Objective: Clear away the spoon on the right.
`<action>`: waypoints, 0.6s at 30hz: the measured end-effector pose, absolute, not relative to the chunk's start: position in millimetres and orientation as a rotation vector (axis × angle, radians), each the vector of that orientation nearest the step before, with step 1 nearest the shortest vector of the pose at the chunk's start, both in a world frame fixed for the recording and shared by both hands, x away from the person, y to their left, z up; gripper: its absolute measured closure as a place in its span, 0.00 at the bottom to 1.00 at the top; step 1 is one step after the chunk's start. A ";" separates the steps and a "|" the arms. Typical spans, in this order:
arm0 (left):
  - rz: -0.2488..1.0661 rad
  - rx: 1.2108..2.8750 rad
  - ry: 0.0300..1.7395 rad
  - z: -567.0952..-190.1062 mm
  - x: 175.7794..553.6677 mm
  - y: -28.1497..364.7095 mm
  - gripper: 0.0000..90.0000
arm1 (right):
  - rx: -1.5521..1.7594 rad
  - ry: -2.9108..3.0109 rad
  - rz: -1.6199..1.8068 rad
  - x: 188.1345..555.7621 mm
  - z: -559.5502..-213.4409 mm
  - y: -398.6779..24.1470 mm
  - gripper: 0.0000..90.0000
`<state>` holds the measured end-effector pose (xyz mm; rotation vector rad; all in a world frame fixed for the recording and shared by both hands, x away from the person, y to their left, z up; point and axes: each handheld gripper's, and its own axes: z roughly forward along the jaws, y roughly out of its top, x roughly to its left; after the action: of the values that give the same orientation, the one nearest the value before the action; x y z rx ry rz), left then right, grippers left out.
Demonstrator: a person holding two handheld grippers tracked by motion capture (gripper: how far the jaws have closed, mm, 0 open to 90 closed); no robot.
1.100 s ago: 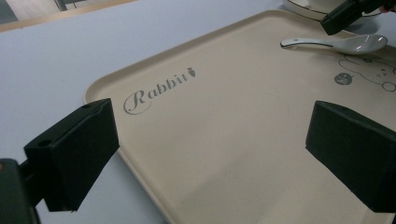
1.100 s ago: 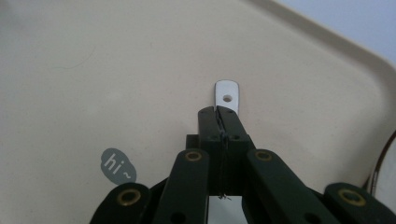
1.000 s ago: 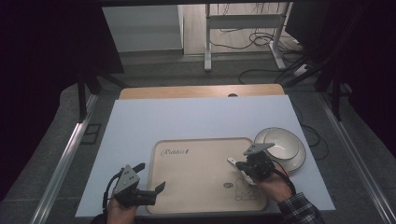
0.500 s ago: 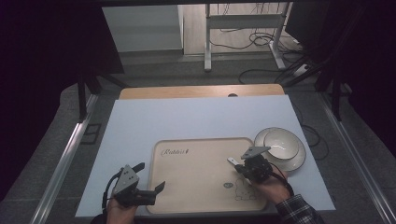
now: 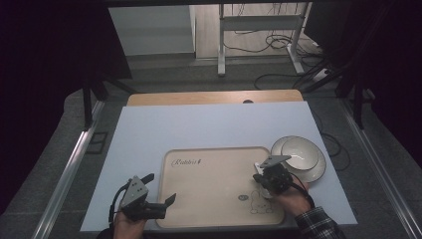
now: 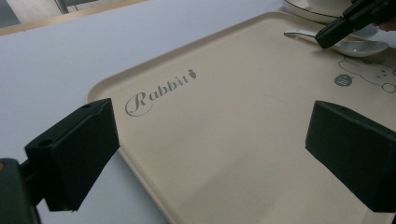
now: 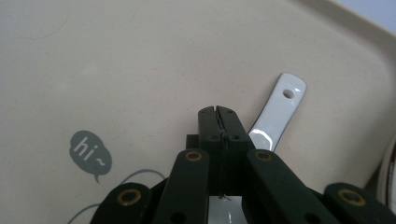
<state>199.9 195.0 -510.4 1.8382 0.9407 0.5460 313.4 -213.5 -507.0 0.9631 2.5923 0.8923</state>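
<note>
A beige tray [image 5: 214, 184] printed "Rabbit" lies on the white table. A white ceramic spoon [image 7: 279, 111] rests on the tray's right side, its handle pointing towards the tray's corner. My right gripper [image 7: 218, 112] hangs just over the spoon with its jaws pressed together and nothing between them; the handle runs out from under them to the right. The left gripper view shows that gripper [image 6: 345, 23] above the spoon [image 6: 362, 46]. My left gripper [image 6: 210, 149] stands wide open over the tray's near left part, holding nothing, and appears at the tray's front left corner [image 5: 160, 188] from above.
A white bowl [image 5: 300, 151] sits on a white plate [image 5: 314, 172] just right of the tray, close to my right gripper. A wooden board [image 5: 214, 97] borders the table's far edge. Cables lie on the floor beyond.
My right hand has shifted very slightly over the spoon. The left gripper has stayed where it was, still open.
</note>
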 end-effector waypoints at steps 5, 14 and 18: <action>0.547 1.839 0.940 -510.4 199.9 194.8 0.03 | 0.985 2.576 0.902 315.6 -506.2 -218.9 1.00; 0.546 1.839 0.941 -510.6 200.0 194.7 0.03 | 0.995 2.569 0.911 316.1 -506.2 -219.8 0.99; 0.547 1.840 0.941 -510.6 200.0 194.7 0.03 | 1.005 2.562 0.918 315.9 -505.7 -220.4 0.96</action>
<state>200.0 194.7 -510.6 1.8395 0.9408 0.5466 315.9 -220.4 -505.7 1.0054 2.5618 0.9179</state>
